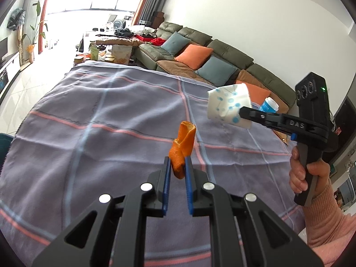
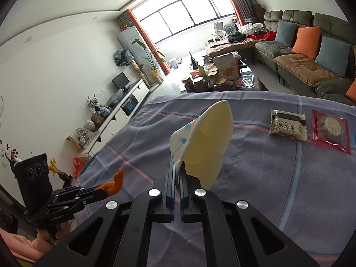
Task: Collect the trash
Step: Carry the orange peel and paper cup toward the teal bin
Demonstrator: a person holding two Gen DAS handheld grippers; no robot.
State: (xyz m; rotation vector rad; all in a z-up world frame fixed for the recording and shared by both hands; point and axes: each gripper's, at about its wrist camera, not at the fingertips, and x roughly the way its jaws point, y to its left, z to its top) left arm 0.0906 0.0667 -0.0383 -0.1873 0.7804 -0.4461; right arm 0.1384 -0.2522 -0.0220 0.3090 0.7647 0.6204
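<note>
The left gripper (image 1: 178,166) is clamped on a curl of orange peel (image 1: 183,148), lifted clear of the checked blanket (image 1: 100,115). At its two o'clock, the right gripper (image 2: 177,173) pinches the squashed paper cup (image 2: 204,144) by its rim. Farther off at the right gripper's two o'clock lie two snack packets (image 2: 288,124) on the blanket, the sofa (image 2: 300,66) beyond.

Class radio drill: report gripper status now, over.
Left gripper shut on orange peel. Right gripper shut on crushed paper cup. Two snack packets remain on cloth. Nothing blocking.
</note>
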